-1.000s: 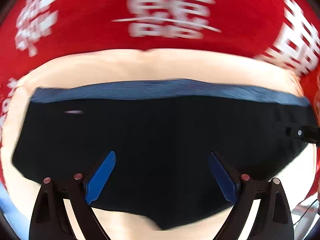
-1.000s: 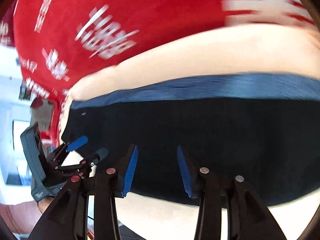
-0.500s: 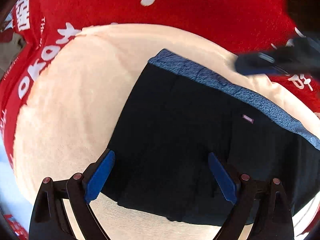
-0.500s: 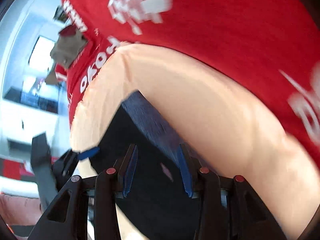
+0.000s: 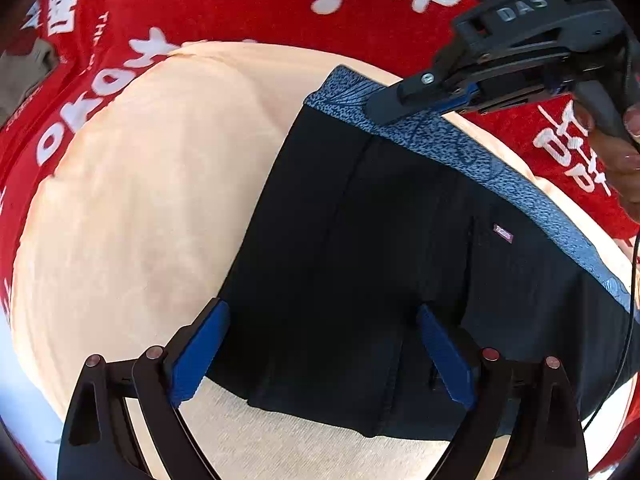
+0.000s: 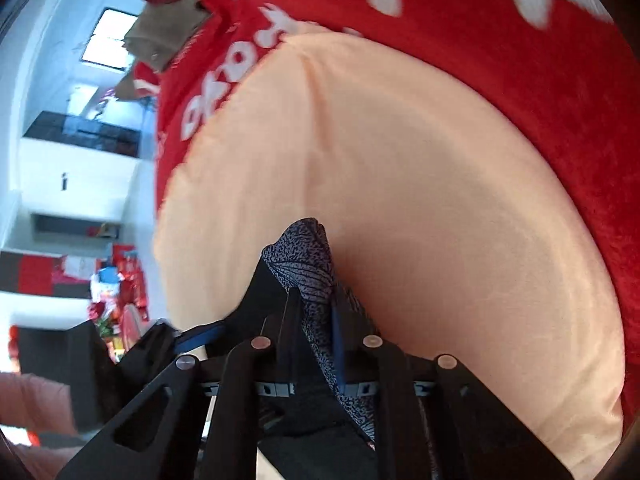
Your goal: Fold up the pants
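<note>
Black pants [image 5: 360, 240] with a blue-grey patterned waistband [image 5: 520, 184] lie flat on a peach cloth [image 5: 140, 200]. My left gripper [image 5: 320, 312] hangs open over the pants' near hem, one blue pad past the left edge, nothing between the pads. My right gripper [image 5: 384, 108] reaches in from the upper right onto the waistband's far corner. In the right wrist view its jaws are closing, and the waistband corner [image 6: 304, 248] sits bunched and pinched in my right gripper [image 6: 314, 296].
The peach cloth [image 6: 440, 200] lies on a red cover with white lettering [image 5: 240, 0]. A person's hand [image 5: 624, 168] holds the right gripper's handle at the right edge. Room furniture and a window [image 6: 104, 40] show far left.
The right gripper's jaws have gone from apart to pinched on the waistband corner. Both views have swung, so the pants now run diagonally. The left gripper stays open.
</note>
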Demonstrator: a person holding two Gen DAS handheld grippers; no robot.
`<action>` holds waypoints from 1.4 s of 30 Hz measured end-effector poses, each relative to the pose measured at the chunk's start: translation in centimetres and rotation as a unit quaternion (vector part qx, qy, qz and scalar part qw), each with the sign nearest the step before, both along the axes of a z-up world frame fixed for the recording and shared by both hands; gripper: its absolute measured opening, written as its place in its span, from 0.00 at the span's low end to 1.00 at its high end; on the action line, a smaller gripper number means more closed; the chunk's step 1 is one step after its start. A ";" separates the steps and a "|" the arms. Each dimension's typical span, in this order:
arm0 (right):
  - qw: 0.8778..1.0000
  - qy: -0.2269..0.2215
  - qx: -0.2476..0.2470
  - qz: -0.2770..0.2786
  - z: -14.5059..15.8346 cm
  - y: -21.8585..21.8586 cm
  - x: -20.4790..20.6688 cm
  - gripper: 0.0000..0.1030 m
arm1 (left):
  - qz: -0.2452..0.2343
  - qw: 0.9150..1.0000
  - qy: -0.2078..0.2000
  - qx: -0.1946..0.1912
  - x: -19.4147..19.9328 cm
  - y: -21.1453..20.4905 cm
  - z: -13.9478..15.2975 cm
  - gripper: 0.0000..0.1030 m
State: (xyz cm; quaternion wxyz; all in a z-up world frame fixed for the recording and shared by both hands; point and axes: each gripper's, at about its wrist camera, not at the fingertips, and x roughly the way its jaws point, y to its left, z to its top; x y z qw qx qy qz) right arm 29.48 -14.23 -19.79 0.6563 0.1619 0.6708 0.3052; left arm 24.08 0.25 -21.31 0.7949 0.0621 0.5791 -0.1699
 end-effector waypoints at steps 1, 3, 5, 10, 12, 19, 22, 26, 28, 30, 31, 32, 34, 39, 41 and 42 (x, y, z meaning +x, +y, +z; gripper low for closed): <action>1.000 -0.002 0.001 0.006 0.1 0.3 0.1 0.14 | 0.007 1.000 0.002 0.003 0.0 0.4 0.0 0.92; 1.000 -0.003 -0.003 0.011 -0.4 0.8 0.2 0.14 | 0.009 1.000 0.002 0.006 0.1 0.7 0.0 0.92; 1.000 0.003 -0.004 -0.005 -1.4 0.9 0.3 0.14 | 0.006 1.000 -0.001 0.015 0.1 0.6 0.1 0.92; 0.998 -0.010 -0.025 -0.062 -1.3 -1.1 -0.5 0.17 | -0.016 0.999 -0.016 0.035 -0.2 -0.7 0.2 0.92; 0.998 -0.029 -0.040 -0.036 -0.7 -0.7 -0.4 0.18 | -0.013 0.999 -0.010 0.039 -0.2 -0.8 -0.3 0.92; 0.996 -0.046 -0.069 0.015 -0.3 1.4 -0.4 0.08 | -0.009 0.999 -0.011 0.036 -0.4 -0.6 0.2 0.92; 0.996 -0.076 -0.020 0.033 3.0 1.1 -1.8 0.08 | 0.009 1.000 -0.013 0.015 -0.8 0.1 1.4 0.92; 0.997 -0.055 -0.056 0.014 0.9 0.7 0.2 0.08 | 0.010 0.999 -0.016 0.044 -0.2 -0.2 0.5 0.92; 0.995 -0.035 -0.086 0.021 -2.0 1.5 0.8 0.11 | 0.008 0.999 -0.018 0.043 0.4 -0.2 -0.2 0.92; 0.995 -0.035 -0.089 -0.016 -3.3 1.1 1.1 0.15 | -0.001 0.999 -0.018 0.044 0.8 -0.2 -0.3 0.92; 0.995 -0.030 -0.074 -0.055 -2.8 0.3 1.1 0.19 | -0.004 0.999 -0.018 0.044 0.7 -0.2 -0.1 0.92; 0.995 -0.030 -0.065 -0.075 -2.2 -0.5 0.8 0.22 | -0.007 0.999 -0.017 0.048 0.6 -0.2 0.1 0.92; 0.993 -0.038 -0.070 -0.090 -0.5 -1.9 -0.3 0.34 | -0.016 0.998 -0.012 0.053 0.5 -0.5 0.7 0.92; 0.985 -0.051 -0.092 -0.138 3.3 -7.4 -5.7 0.34 | -0.040 0.999 -0.010 0.017 0.7 -3.1 2.7 0.92; 0.977 -0.028 -0.083 -0.194 4.0 -10.6 -9.3 0.34 | -0.061 0.998 -0.009 0.007 0.5 -4.9 3.0 0.92; 0.971 -0.011 -0.078 -0.225 4.1 -12.1 -11.4 0.34 | -0.073 0.997 -0.004 0.006 0.3 -5.7 3.0 0.92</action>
